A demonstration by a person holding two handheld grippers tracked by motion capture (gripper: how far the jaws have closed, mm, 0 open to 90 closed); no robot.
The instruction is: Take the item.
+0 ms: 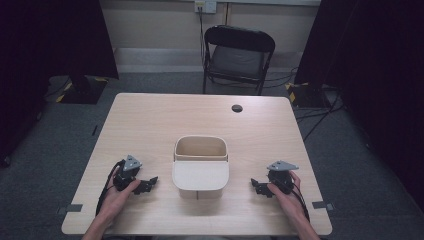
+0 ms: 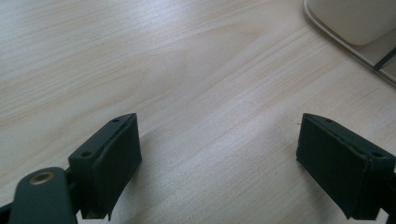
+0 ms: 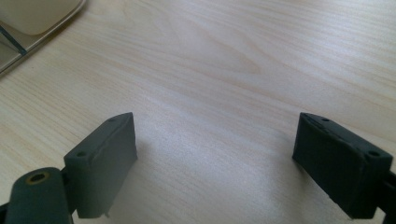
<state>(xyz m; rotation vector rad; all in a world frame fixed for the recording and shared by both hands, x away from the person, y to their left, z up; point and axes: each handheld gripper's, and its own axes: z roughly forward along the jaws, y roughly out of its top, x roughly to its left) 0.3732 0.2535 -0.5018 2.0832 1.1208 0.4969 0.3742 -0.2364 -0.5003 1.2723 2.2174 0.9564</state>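
While the beige container (image 1: 200,167) stands in the middle of the desk (image 1: 150,120), towards its near edge, the left gripper (image 1: 145,185) rests near the near-left corner. Its jaws are spread wide over bare wood. Towards the near-right corner, the right gripper (image 1: 260,187) gapes equally wide and holds nothing.

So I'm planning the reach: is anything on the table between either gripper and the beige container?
Nothing visible. Bare table lies between the left gripper, the right gripper and the beige container.

No readable text, labels or numbers anywhere
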